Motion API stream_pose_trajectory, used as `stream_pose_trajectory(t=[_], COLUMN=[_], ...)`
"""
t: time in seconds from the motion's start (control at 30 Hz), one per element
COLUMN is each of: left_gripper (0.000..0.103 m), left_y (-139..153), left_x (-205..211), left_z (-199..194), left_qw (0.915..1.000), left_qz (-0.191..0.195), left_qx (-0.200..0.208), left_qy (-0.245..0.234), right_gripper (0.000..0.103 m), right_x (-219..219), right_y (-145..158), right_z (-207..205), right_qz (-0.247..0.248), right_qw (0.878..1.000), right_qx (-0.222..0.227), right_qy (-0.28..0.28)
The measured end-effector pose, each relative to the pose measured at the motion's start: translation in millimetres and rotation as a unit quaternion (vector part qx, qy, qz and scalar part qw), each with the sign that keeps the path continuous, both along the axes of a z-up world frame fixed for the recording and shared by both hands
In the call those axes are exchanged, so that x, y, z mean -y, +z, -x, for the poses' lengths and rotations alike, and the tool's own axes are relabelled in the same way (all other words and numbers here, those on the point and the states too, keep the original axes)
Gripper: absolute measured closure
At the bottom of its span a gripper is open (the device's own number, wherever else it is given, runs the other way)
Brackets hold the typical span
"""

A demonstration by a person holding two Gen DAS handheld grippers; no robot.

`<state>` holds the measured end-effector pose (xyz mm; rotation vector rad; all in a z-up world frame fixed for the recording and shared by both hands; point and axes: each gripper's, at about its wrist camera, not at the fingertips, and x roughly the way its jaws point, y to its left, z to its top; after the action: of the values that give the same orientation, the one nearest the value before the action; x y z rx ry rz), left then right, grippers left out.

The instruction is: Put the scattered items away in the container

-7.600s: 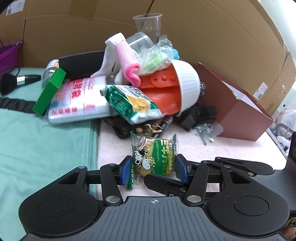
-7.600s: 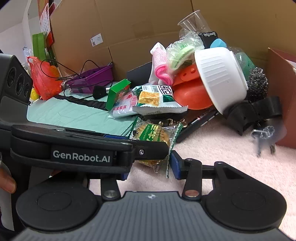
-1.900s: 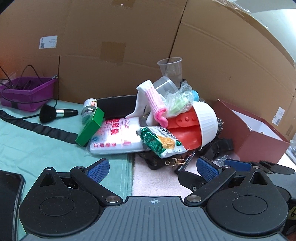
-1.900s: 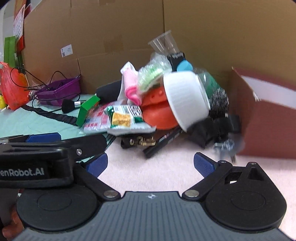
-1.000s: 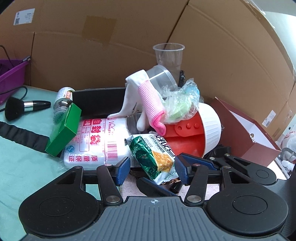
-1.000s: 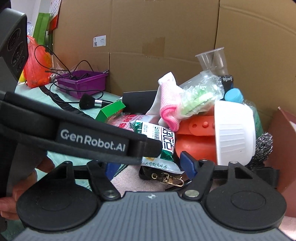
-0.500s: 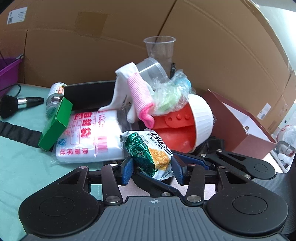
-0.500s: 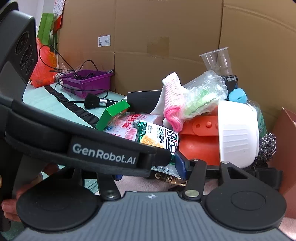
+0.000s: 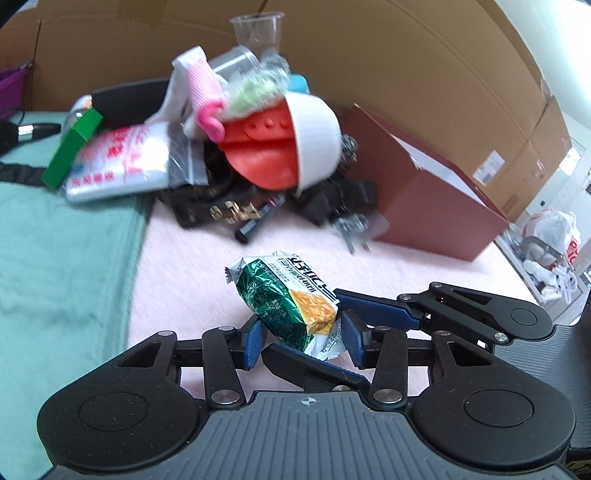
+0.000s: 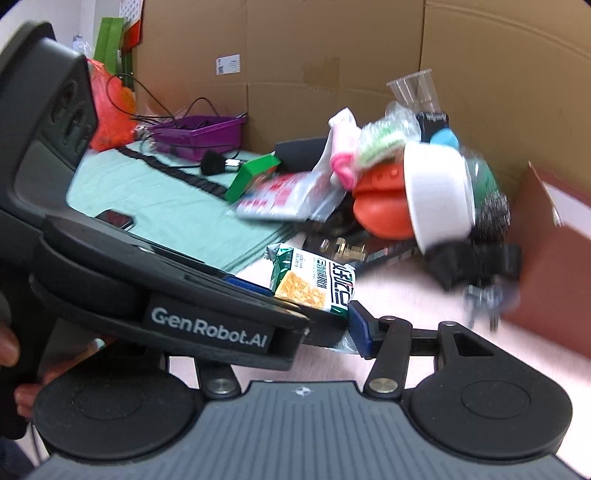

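The left tool (image 9: pixel 301 341) is clenched on a green snack packet (image 9: pixel 286 301), its blue pads pressing the packet's sides low in the centre of the left wrist view. The right tool (image 10: pixel 314 314) grips the same packet (image 10: pixel 314 282) from the other side; in the right wrist view one blue pad (image 10: pixel 360 328) sits against the packet's right edge, while the other is hidden behind the left tool's black body, which crosses the lower left of that frame. A hand (image 10: pixel 14 373) shows at the far left edge there.

The packet hangs above a pink cloth (image 9: pixel 192 266) in the middle of the left view, with a green cloth (image 9: pixel 55 258) to its left. Beyond, in the upper centre, lies a blurred pile: a white bowl (image 9: pixel 314 140) tipped on its side over an orange piece (image 9: pixel 262 158), a pink-and-white sock (image 9: pixel 199 92), a printed plastic bag (image 9: pixel 118 158), a green box (image 9: pixel 72 147) and a clear cup (image 9: pixel 258 31). Just right of the pile stands the dark red box (image 9: pixel 424 206), open-topped, against cardboard walls (image 9: pixel 406 66).
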<state>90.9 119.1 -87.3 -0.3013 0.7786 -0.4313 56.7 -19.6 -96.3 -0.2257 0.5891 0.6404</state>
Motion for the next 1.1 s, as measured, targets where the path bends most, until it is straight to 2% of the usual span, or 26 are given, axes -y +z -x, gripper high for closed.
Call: stream_pose_trajectory(t=[0.17, 0.27, 0.43, 0.5, 0.63, 1.03, 1.1], left_gripper=[0.042, 0.035, 0.015, 0.014, 0.015, 0.020, 0.020], left_y=[-5, -4, 0, 1, -1, -1, -1], left_x=[16, 20, 22, 21, 14, 17, 17], left_z=[18, 21, 22, 22, 19, 16, 16], left_qw=[0.9998, 0.9996, 0.9987, 0.9975, 0.9985, 0.9982, 0.9984], left_qz=[-0.013, -0.023, -0.047, -0.064, -0.046, -0.057, -0.054], left_qx=[0.003, 0.007, 0.019, 0.021, 0.009, 0.011, 0.010], left_qy=[-0.013, -0.014, 0.012, 0.023, 0.028, 0.016, 0.017], right_gripper=[0.043, 0.041, 0.036, 0.035, 0.028, 0.030, 0.033], right_x=[17, 26, 30, 30, 34, 30, 30], right_y=[-6, -10, -13, -14, -14, -17, -17], right_z=[19, 26, 27, 26, 22, 15, 14], right_qz=[-0.003, -0.016, -0.020, -0.025, -0.047, -0.055, -0.054], right_qw=[1.000, 0.999, 0.999, 0.999, 0.998, 0.997, 0.997], right_qx=[-0.024, -0.034, -0.031, -0.032, -0.046, -0.057, -0.057], right_qy=[-0.008, -0.011, -0.018, -0.018, -0.018, -0.025, -0.025])
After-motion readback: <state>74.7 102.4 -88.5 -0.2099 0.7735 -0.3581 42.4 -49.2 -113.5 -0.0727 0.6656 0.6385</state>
